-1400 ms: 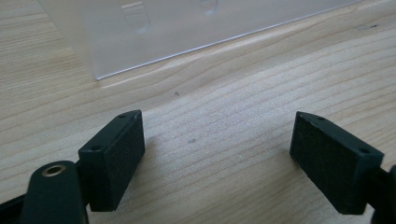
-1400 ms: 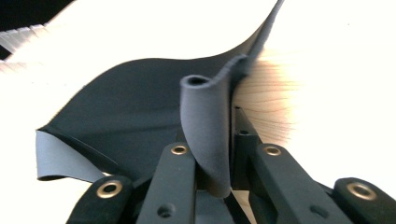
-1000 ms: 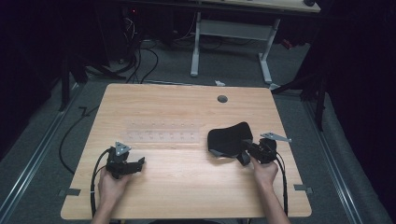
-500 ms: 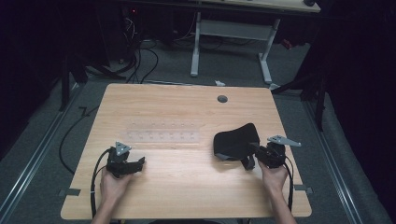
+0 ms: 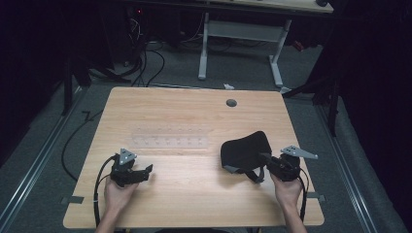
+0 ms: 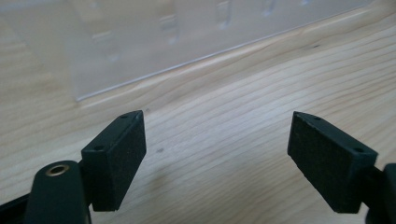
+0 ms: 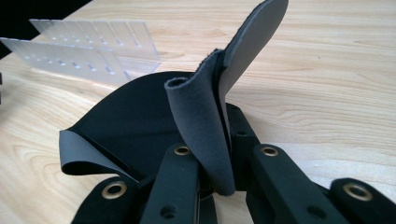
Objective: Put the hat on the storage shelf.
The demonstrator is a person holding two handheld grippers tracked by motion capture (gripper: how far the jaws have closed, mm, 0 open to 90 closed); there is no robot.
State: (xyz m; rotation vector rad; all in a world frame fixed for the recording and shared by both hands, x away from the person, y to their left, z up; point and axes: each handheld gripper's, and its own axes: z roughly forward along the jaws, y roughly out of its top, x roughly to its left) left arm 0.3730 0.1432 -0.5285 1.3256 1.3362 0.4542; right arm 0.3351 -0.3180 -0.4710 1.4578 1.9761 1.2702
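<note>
I work in what looks like a lab or test room; my wooden table (image 5: pixel 194 194) stands on grey carpet (image 5: pixel 39 145) between dark curtained sides; cables (image 5: pixel 145 63) trail across the floor toward equipment with a red light (image 5: pixel 140 10); behind stands 1 more desk on a white metal frame (image 5: pixel 243 34).

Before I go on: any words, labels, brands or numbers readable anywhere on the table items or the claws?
None: no readable text in any view.
Black pad, pinched in the right claw: plain, no print on either face.
Clear plastic strip: rows of small slots, no lettering.
Left claw, open over bare wood: blank pads.
Table: wood grain and a round grommet, unmarked.
</note>
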